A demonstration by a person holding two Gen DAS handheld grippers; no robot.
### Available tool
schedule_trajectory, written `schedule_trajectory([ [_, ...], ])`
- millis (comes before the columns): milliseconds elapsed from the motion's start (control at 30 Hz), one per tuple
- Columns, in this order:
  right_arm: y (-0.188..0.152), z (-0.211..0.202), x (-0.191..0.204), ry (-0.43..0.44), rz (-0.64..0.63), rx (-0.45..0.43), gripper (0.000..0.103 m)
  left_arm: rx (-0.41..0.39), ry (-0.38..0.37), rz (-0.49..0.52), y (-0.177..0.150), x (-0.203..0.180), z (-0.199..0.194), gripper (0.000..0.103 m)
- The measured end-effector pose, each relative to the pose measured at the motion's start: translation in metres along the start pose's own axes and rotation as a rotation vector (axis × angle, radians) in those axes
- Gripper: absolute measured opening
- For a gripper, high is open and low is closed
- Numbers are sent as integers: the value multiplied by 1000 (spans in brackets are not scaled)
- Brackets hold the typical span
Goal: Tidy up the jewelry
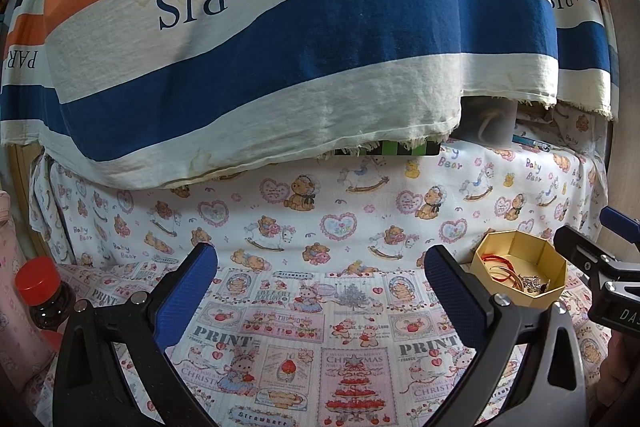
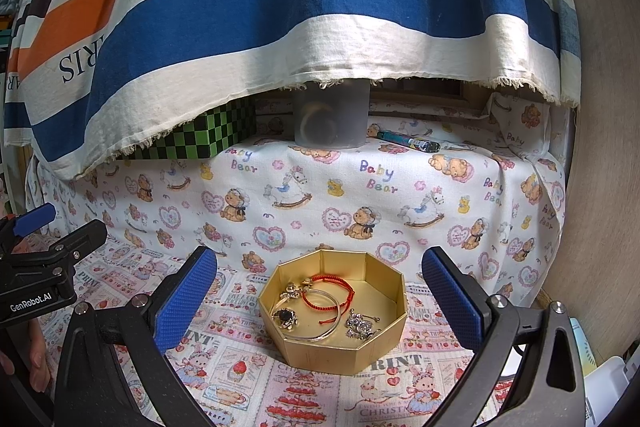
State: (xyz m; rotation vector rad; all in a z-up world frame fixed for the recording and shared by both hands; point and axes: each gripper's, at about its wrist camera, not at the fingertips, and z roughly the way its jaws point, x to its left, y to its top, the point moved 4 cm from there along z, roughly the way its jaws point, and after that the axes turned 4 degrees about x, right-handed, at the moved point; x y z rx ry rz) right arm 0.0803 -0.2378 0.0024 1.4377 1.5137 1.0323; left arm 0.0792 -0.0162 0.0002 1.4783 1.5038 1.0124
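A gold octagonal box (image 2: 320, 351) stands on the printed cloth, between and just beyond my right gripper's fingers. Inside lie a red cord bracelet (image 2: 334, 293), a silver bangle (image 2: 320, 335), a dark-stone ring (image 2: 285, 317) and sparkly earrings (image 2: 360, 327). My right gripper (image 2: 320, 303) is open and empty. The box (image 1: 552, 297) also shows in the left wrist view, right of my left gripper (image 1: 320, 287), which is open and empty. The right gripper's body (image 1: 600, 267) shows at the right edge there.
A striped "PARIS" cloth (image 2: 280, 7) hangs over a raised shelf. On the shelf stand a green checkered box (image 2: 208, 135), a frosted plastic cup (image 2: 332, 119) and a pen (image 2: 408, 141). A red-capped bottle (image 1: 40, 291) stands at the left.
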Motion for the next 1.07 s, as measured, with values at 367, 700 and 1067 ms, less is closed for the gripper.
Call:
schedule_trajectory([
  [367,-2,1,0,0,4,5,103,0,2,-4,0,0,0,103],
  [700,-2,0,0,0,1,2,103,-2,4,0,0,-1,-1,103],
  [1067,-2,0,0,1,0,1,103,2,3,0,0,-1,-1,103],
])
